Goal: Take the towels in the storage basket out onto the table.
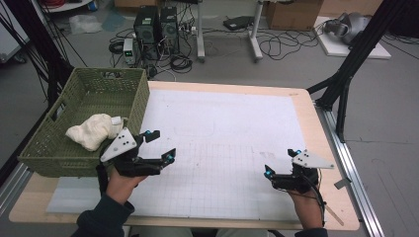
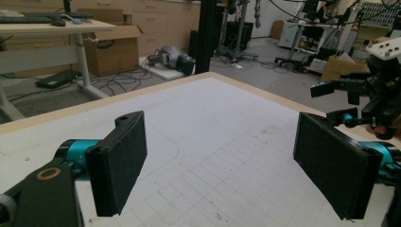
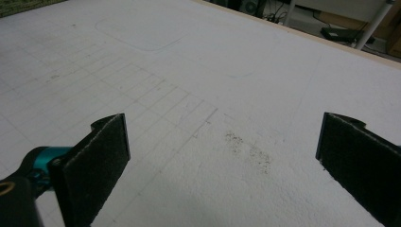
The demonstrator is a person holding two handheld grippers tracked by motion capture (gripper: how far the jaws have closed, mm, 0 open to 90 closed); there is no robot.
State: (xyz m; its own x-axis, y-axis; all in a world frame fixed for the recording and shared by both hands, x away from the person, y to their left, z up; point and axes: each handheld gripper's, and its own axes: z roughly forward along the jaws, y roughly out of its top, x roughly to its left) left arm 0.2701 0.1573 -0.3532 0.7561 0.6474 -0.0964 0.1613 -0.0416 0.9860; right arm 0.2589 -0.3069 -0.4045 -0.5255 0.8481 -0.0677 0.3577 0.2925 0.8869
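Both grippers idle, cream cloth already in basket.
Left gripper [image 1: 159, 144] and right gripper [image 1: 281, 162] hover over bench [image 1: 227, 138], jaws open, empty; cloth [image 1: 94, 130] lies in green basket [image 1: 133, 98]. Looks finished; next, probably just retract.

**A robotics lab, by the look of it**

Beyond the desk [image 1: 301, 106], two computer towers [image 1: 157, 27] stand on the grey floor amid tangled cables [image 1: 276, 47]. Cardboard boxes [image 1: 292, 14] sit farther back. Black frame struts [image 1: 363, 47] rise beside the desk; behind it, blurred, seem to be equipment-laden workbenches [image 2: 326, 19].
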